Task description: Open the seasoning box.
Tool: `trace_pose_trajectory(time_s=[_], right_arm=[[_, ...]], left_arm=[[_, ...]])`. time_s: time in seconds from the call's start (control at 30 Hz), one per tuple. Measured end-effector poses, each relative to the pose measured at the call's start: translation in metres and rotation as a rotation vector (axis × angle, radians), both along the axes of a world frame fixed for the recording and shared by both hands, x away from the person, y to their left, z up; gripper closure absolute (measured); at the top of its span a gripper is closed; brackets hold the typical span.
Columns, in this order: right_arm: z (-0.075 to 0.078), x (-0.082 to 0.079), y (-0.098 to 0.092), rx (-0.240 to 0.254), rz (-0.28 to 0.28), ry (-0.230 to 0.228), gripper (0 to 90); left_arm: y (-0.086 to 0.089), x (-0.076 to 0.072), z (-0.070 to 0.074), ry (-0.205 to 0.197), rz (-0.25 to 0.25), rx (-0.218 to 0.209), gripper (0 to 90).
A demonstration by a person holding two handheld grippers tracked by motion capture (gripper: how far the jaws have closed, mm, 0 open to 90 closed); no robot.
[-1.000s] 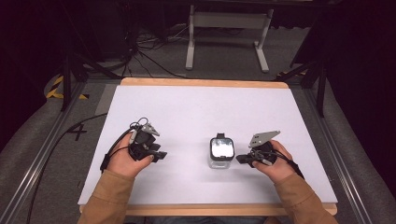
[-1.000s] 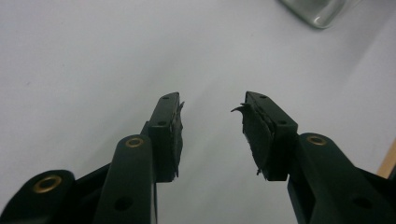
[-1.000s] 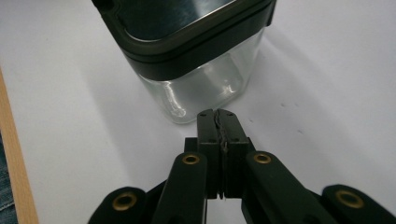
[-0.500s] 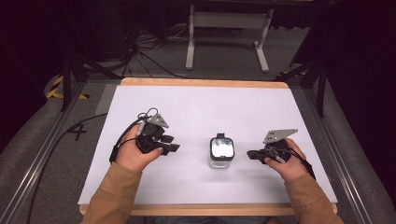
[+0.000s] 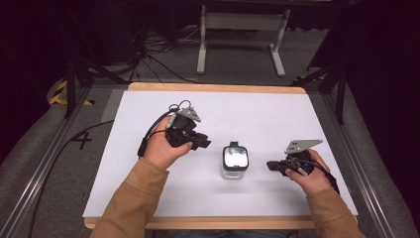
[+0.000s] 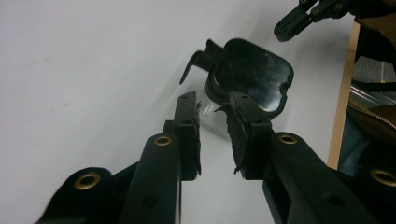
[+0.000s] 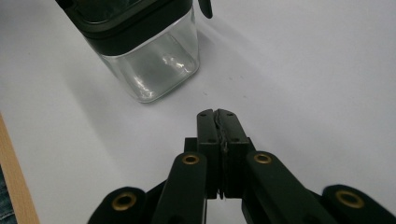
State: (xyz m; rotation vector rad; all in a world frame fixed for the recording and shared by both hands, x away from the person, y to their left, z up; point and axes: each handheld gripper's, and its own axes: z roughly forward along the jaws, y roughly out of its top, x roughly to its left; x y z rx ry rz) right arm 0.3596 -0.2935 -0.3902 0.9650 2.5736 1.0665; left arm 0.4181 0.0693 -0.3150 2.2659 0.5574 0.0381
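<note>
A clear square jar (image 5: 235,162) with a black latched lid stands upright mid-table between both hands. My left gripper (image 5: 203,143) hovers to the jar's left, raised and pointing at it. In the left gripper view its jaws (image 6: 212,105) have just been closing to a narrow gap with nothing between them, and the jar's lid (image 6: 252,74) lies just beyond the tips. My right gripper (image 5: 271,166) rests low to the jar's right, shut on nothing. In the right gripper view its tips (image 7: 217,114) point toward the jar's glass body (image 7: 149,60), a short way off.
The white tabletop (image 5: 257,114) has a wooden rim (image 5: 213,88) along its far side. A metal stand (image 5: 237,29) and cables lie on the floor beyond. The right gripper's tips (image 6: 292,23) show at the top right of the left gripper view.
The left hand has lifted and moved right toward the jar, and its jaws have narrowed. The right hand has drifted slightly right, staying shut.
</note>
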Motion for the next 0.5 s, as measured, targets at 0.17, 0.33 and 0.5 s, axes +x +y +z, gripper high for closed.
trace_pose_trajectory(time_s=[0.17,0.33,0.5], right_arm=[[0.000,-0.004,-0.002,0.004,-0.005,-0.002,89.3],[-0.001,-0.008,-0.006,0.004,-0.017,0.002,89.3],[-0.001,-0.010,-0.011,0.005,-0.027,0.000,89.3]], left_arm=[[-0.019,0.010,0.000,-0.002,-0.019,-0.023,86.0],[-0.037,0.020,-0.002,0.001,-0.042,-0.037,89.5],[-0.052,0.029,-0.010,0.017,-0.050,-0.046,89.8]])
